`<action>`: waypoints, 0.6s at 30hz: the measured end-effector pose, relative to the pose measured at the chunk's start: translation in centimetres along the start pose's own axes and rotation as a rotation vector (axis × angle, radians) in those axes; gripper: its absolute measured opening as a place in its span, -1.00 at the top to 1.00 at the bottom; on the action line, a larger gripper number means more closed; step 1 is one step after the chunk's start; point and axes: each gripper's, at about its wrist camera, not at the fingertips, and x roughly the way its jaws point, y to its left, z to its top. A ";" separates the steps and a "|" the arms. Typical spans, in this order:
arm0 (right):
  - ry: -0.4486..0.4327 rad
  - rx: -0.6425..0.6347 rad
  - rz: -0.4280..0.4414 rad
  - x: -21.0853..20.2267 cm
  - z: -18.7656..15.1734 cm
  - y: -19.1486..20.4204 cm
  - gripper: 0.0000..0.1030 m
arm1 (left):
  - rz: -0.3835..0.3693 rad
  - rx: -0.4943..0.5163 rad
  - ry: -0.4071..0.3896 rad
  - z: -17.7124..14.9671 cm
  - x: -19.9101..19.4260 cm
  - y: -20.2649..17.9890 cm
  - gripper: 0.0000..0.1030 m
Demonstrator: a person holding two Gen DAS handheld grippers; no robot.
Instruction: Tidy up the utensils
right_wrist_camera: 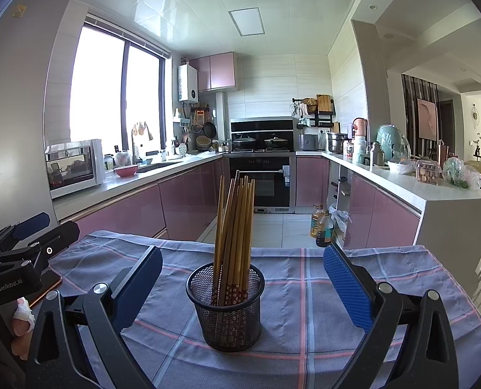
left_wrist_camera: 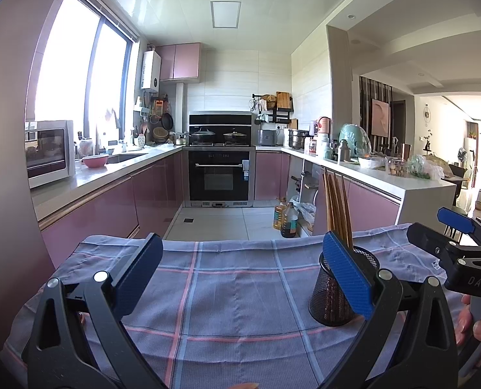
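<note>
Chopsticks (right_wrist_camera: 232,227) stand near-upright in mesh cup (right_wrist_camera: 226,308) on checked cloth (right_wrist_camera: 337,291), dead ahead of the nearer right gripper (right_wrist_camera: 242,287); left gripper (left_wrist_camera: 240,275) offset leftward; both spread, empty.

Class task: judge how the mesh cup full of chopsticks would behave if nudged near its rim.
The mesh cup probably tips easily: the chopsticks stand tall above it. It looks light, being open wire. On the cloth it may drag rather than slide.
</note>
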 end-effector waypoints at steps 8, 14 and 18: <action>-0.001 0.001 0.000 0.0 0.0 0.1 -0.87 | 0.000 0.000 0.000 0.1 0.0 0.0 -0.89; -0.001 0.003 0.000 0.0 -0.1 0.0 -0.87 | -0.001 0.001 0.001 0.1 0.0 0.0 -0.89; -0.001 0.002 0.001 0.0 -0.1 0.1 -0.87 | 0.000 0.003 0.002 0.1 0.1 -0.1 -0.89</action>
